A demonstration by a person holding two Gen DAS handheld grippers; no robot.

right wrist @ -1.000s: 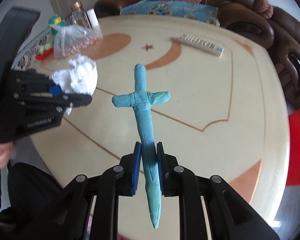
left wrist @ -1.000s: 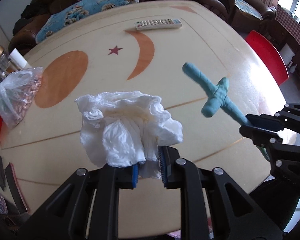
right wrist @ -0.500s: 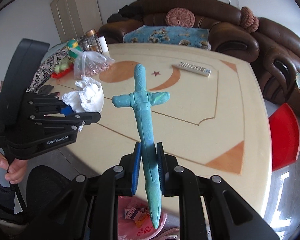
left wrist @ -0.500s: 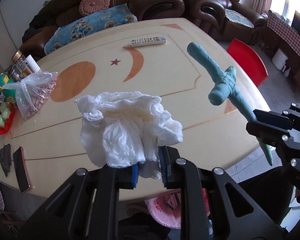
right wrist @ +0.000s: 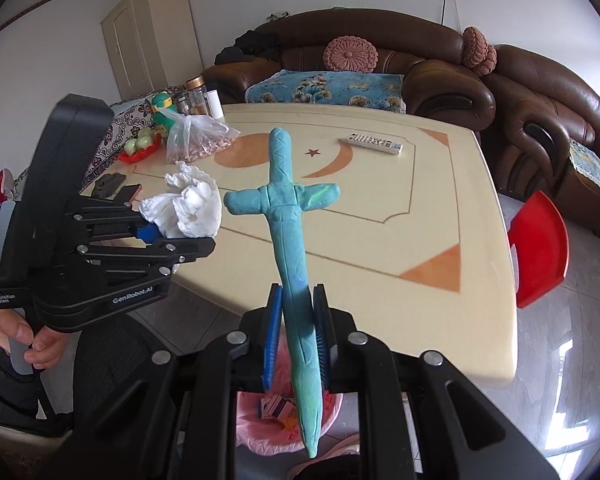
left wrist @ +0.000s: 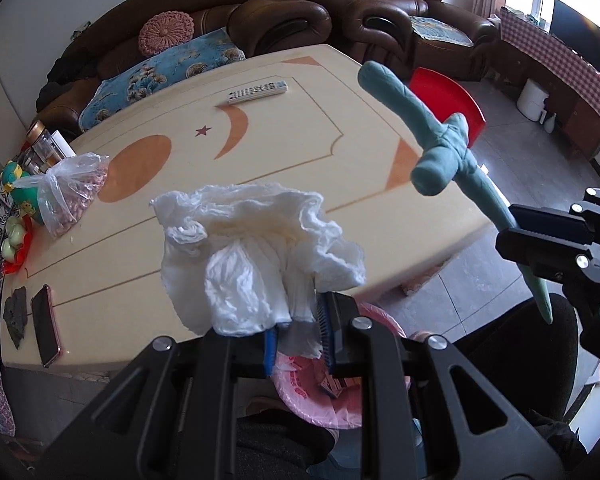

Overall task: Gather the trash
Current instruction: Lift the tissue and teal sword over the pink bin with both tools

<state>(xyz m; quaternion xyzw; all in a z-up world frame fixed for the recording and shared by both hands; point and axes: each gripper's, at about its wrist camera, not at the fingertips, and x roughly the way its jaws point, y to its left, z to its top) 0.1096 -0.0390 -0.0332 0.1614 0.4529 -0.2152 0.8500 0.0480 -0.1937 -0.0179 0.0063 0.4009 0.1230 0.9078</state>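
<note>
I'm carrying 2 bits of trash off the table (left wrist: pixel 340 168) – left gripper (left wrist: pixel 298 336) pinching the crumpled tissue (left wrist: pixel 256 256), right gripper (right wrist: pixel 296 330) clamping the blue clay sword (right wrist: pixel 288 216) – next I'm probably lowering both over the pink bin (right wrist: pixel 260 428) and spreading fingers.

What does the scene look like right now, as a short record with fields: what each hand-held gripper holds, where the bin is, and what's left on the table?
left hand-held gripper: shut on crumpled white tissue, held above the near table edge
right hand-held gripper: shut on blue clay sword, its pointed tip downward
trash bin: pink-lined, on the floor below both grippers, some scraps inside
table: remote control, bag of peanuts, phone
</note>
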